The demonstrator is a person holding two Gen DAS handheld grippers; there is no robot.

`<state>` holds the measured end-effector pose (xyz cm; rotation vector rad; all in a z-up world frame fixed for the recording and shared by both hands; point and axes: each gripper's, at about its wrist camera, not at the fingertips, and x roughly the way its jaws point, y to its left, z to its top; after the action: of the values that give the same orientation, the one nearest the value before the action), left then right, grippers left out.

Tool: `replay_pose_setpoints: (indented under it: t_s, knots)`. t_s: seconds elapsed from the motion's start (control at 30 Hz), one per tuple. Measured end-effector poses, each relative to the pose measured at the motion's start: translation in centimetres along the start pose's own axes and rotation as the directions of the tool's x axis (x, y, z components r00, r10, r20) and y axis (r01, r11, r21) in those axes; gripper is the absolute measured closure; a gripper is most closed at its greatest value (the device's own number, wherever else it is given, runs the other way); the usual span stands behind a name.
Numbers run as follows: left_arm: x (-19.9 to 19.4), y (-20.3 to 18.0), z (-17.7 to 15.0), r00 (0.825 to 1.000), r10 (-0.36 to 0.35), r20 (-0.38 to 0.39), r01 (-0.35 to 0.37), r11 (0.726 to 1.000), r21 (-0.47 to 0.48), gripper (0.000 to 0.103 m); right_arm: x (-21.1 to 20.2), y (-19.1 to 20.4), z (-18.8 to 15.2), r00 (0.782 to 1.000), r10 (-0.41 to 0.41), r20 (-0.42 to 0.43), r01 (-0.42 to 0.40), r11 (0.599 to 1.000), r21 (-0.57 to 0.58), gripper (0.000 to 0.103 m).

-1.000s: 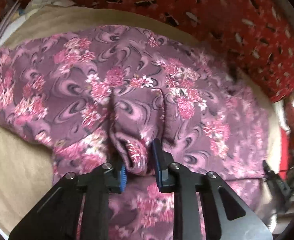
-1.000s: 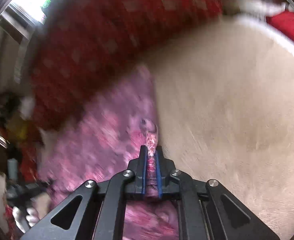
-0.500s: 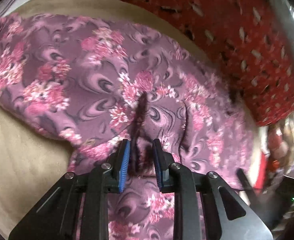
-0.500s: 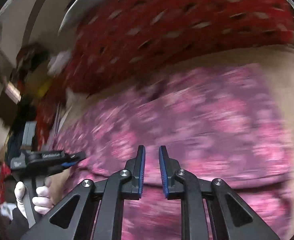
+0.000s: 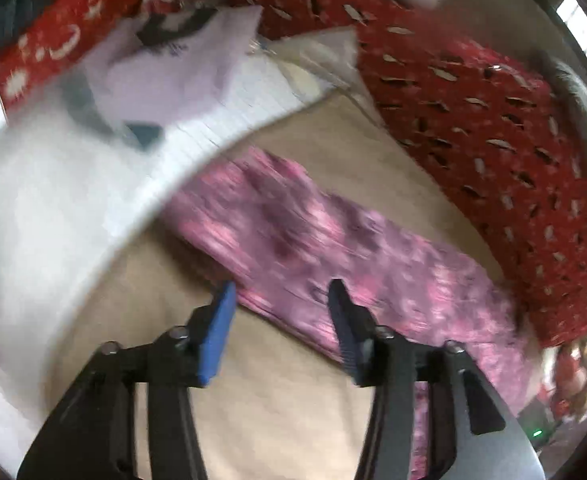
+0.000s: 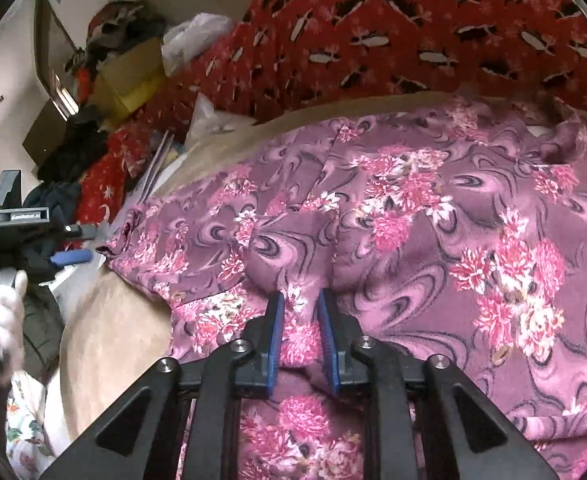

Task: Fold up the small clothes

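Far left, in the right wrist view: gloved hand carrying the left claw, held clear of the garment's left edge. Was pinching a raised fold of the print a second ago. Now swung away and opening wide, with nothing between the pads. From its own blurred view: hanging over the beige cover, tips just at the garment's near edge, white pile to the left, red cloth behind.

Across the middle: garment lying spread on the cover, floral side up, fairly flat apart from a few soft creases.

Further right: right claw, down on the garment near its front edge. Was clamped on a carried edge a second ago. Now easing open, with a small ridge of cloth standing between the pads. Looks loose rather than firm.

Judging from this: carried part laid down and released on both sides, so probably one fold just finished. Next likely calls for a fresh edge to grasp, or a smoothing pass. Worth watching the ridge at the right claw, since lifting before it slips free could drag the layer back up.
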<state>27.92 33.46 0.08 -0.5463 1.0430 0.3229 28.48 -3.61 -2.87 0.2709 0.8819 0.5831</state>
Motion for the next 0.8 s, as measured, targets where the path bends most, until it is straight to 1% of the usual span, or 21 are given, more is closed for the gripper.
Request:
replay_pose_setpoints:
  t_s: [0.1,0.17,0.2,0.23,0.3,0.4,0.47,0.5,0.53,0.57,0.6,0.67,0.7,0.73,0.8]
  knots:
    - [0.1,0.9,1.5,0.999,0.041,-0.014,-0.04,0.997,0.06,0.052,-0.4,-0.4,-0.3,1.0,0.017,0.004,-0.017,1.0,0.013,0.083]
    - [0.7,0.9,1.9,0.998,0.052,-0.04,-0.048,0.995,0.092,0.05,-0.2,-0.2,-0.2,1.0,0.017,0.007,-0.017,1.0,0.011,0.083]
    - [1.2,1.2,2.0,0.998,0.048,-0.049,-0.043,0.995,0.091,0.049,-0.1,-0.3,-0.2,1.0,0.019,0.005,-0.019,1.0,0.013,0.083]
    - [1.6,1.7,2.0,0.997,0.038,-0.067,-0.033,0.996,0.08,0.048,-0.1,-0.3,-0.2,1.0,0.021,0.006,-0.021,1.0,0.015,0.083]
    - [3.0,2.7,2.2,0.993,0.014,-0.116,-0.011,1.0,0.028,0.048,0.1,-0.3,0.1,1.0,0.027,0.009,-0.027,0.999,0.018,0.083]
    - [4.4,2.9,2.4,0.99,0.006,-0.144,-0.013,0.999,-0.044,0.048,0.1,-0.4,0.0,0.999,0.032,0.013,-0.032,0.999,0.02,0.083]
    - [5.2,3.0,2.6,0.989,-0.021,-0.146,0.005,0.994,-0.109,0.049,0.1,-0.5,0.1,0.999,0.037,0.015,-0.037,0.999,0.023,0.083]
    - [5.4,3.0,2.6,0.988,-0.051,-0.148,0.029,0.989,-0.147,0.059,0.1,-0.6,0.1,0.999,0.039,0.015,-0.039,0.999,0.025,0.083]
    - [5.5,3.0,2.6,0.987,-0.068,-0.149,0.043,0.985,-0.166,0.082,0.0,-0.6,0.0,0.999,0.041,0.016,-0.041,0.999,0.026,0.083]
    - [5.6,2.8,2.6,0.983,-0.092,-0.158,0.062,0.981,-0.184,0.095,0.0,-0.7,0.1,0.999,0.042,0.017,-0.043,0.999,0.027,0.083]
    - [5.5,2.5,2.5,0.982,-0.099,-0.162,0.067,0.979,-0.194,0.097,0.0,-0.7,0.1,0.999,0.043,0.017,-0.044,0.999,0.028,0.083]
    - [4.7,2.1,2.2,0.986,-0.094,-0.135,0.065,0.977,-0.202,0.097,0.0,-0.7,0.0,0.999,0.045,0.017,-0.045,0.999,0.029,0.083]
    - [4.2,1.7,2.1,0.986,-0.105,-0.126,0.078,0.976,-0.203,0.098,0.0,-0.7,0.0,0.999,0.046,0.016,-0.046,0.998,0.031,0.083]
    - [3.6,1.4,1.8,0.985,-0.122,-0.12,0.095,0.973,-0.21,0.098,0.0,-0.7,0.1,0.999,0.048,0.014,-0.049,0.998,0.034,0.083]
    - [2.3,0.2,1.0,0.977,-0.179,-0.113,0.149,0.961,-0.232,0.098,0.0,-0.7,0.3,0.999,0.047,-0.001,-0.047,0.998,0.041,0.083]
